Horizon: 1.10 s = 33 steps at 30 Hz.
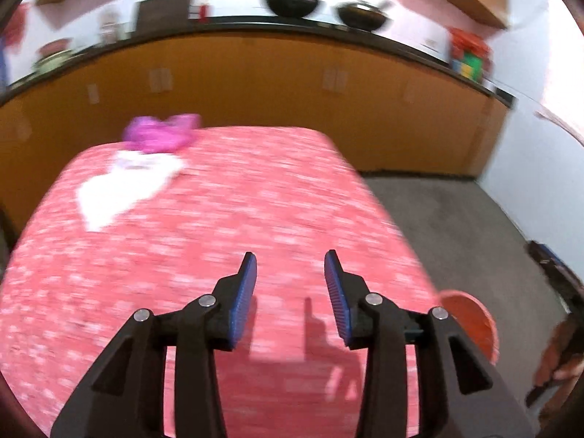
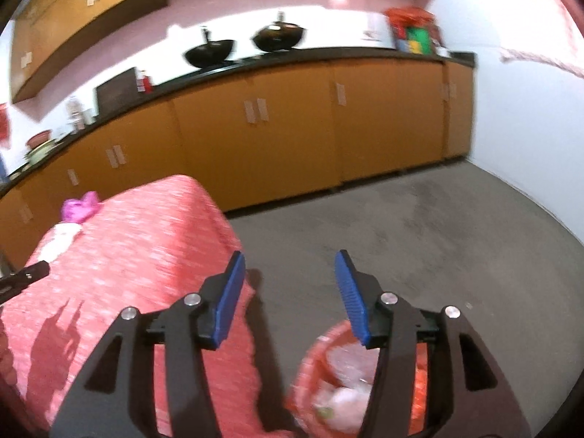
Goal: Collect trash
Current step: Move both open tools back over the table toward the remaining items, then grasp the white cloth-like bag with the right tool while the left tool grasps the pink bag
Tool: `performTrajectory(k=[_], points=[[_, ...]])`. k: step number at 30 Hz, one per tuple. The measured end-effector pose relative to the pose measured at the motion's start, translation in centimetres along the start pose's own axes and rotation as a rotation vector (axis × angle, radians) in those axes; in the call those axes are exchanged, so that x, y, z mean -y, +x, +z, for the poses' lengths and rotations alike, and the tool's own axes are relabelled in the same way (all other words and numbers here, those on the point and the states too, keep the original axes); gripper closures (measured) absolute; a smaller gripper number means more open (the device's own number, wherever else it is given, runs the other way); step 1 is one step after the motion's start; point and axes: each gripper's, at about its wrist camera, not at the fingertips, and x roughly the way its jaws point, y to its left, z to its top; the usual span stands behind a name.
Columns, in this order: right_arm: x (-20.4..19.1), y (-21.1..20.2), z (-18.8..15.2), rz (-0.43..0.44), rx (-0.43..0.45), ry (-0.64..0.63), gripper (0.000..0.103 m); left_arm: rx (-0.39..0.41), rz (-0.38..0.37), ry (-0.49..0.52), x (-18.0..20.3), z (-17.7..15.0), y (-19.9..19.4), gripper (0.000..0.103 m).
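Right claw (image 2: 289, 284) agape above bin (image 2: 314, 357)

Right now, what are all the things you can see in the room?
pink plastic bag: one, magenta, far left corner of table
white paper: one, white, on table just in front of the bag
table: one, red-and-white patterned cloth
bin: one, orange-red, on floor right of table, trash inside
woks: two, black, on counter
cabinets: orange, along wall
left gripper: black, blue pads, open, empty
right gripper: same, open, above bin
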Motion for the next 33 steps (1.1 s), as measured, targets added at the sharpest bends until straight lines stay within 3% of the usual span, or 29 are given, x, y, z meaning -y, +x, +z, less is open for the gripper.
performTrajectory(k=[8, 14, 24, 33], points=[[-12.0, 1.2, 2.9, 0.150, 0.018, -0.110, 0.048, 0.024, 0.174, -0.099, -10.5, 1.8, 0.8, 0.058], [-20.1, 3.8, 3.3, 0.242, -0.013, -0.154, 0.048, 0.041, 0.205, -0.153, -15.6, 3.0, 1.4, 0.056], [-35.2, 9.7, 2.6, 0.405, -0.096, -0.263, 0.048, 0.055, 0.254, -0.212, -22.6, 2.3, 0.0, 0.054], [-42.0, 17.0, 2.0, 0.402, -0.245, -0.276, 0.048, 0.061, 0.274, -0.247, -25.3, 2.5, 0.9, 0.054]])
